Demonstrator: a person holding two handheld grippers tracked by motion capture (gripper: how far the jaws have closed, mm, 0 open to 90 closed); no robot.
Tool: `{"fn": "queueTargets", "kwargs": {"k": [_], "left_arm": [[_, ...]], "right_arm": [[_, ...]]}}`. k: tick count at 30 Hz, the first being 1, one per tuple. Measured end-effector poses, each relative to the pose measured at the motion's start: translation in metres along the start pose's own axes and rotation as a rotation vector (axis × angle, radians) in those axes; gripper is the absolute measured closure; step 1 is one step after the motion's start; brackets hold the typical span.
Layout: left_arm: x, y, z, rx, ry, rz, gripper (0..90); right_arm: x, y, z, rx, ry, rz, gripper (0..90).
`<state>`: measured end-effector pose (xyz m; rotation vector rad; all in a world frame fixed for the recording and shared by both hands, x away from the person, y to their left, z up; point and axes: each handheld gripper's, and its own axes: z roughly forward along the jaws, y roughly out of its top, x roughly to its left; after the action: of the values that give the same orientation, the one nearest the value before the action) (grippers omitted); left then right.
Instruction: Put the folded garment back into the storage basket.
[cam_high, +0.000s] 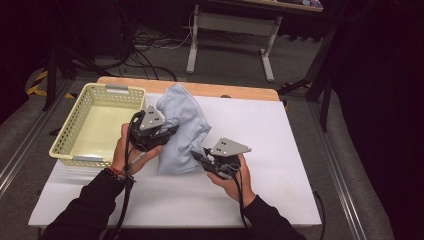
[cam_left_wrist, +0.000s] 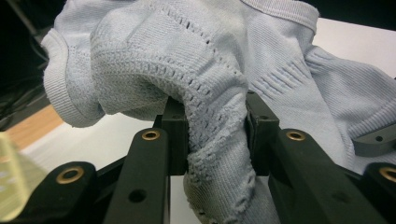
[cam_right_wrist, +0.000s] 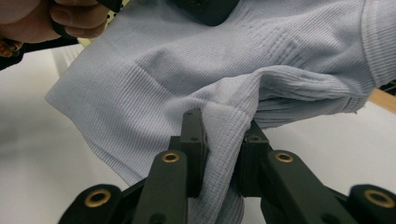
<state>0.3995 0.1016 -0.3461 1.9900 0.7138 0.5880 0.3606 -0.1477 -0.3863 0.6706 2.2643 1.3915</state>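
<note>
A white board (cam_high: 280, 165) covers a wooden tabletop (cam_high: 235, 91), whose bare edge shows along the far side. Grey floor (cam_high: 220, 65) stretches beyond — dim, with the room's corners falling into black. A tangle of dark cables (cam_high: 145, 50) lies on it at the far left. Behind stands a desk on a white metal frame (cam_high: 230, 27), its two legs ending in flat feet. Metal rails (cam_high: 345, 185) run along both sides of the table.

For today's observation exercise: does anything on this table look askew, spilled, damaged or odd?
Nothing stands out. The pale blue knitted garment is bunched because the left gripper and right gripper each pinch a fold. The yellow basket sits upright.
</note>
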Motion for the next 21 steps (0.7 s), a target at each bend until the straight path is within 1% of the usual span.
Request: {"fn": "queueTargets", "kwargs": {"k": [5, 8, 12, 13, 15, 17, 18, 20, 21], "left_arm": [[0.020, -0.005, -0.011, 0.001, 0.018, -0.044, 67.8], [0.028, -0.008, -0.017, 0.006, 0.042, -0.050, 67.8], [0.041, -0.011, -0.027, 0.017, 0.072, -0.045, 67.7], [0.044, -0.012, -0.029, 0.021, 0.079, -0.046, 67.6], [0.053, -0.015, -0.034, 0.028, 0.090, -0.060, 67.6], [0.060, -0.018, -0.038, 0.037, 0.104, -0.064, 67.4], [0.064, -0.020, -0.039, 0.033, 0.113, -0.077, 67.4], [0.071, -0.023, -0.042, 0.047, 0.124, -0.075, 67.3], [0.074, -0.024, -0.043, 0.051, 0.131, -0.080, 67.2]], "right_arm": [[0.003, 0.013, 0.016, -0.019, 0.015, -0.003, 76.5], [0.004, 0.020, 0.029, -0.016, 0.031, 0.001, 76.5], [0.007, 0.028, 0.045, -0.017, 0.050, 0.005, 76.5], [0.009, 0.031, 0.050, -0.017, 0.050, -0.002, 76.5], [0.013, 0.036, 0.059, -0.017, 0.056, -0.002, 76.4], [0.016, 0.040, 0.069, -0.018, 0.063, -0.004, 76.4], [0.017, 0.042, 0.073, -0.020, 0.066, 0.002, 76.4], [0.019, 0.046, 0.081, -0.021, 0.072, 0.010, 76.4], [0.021, 0.048, 0.088, -0.021, 0.069, 0.008, 76.4]]}}
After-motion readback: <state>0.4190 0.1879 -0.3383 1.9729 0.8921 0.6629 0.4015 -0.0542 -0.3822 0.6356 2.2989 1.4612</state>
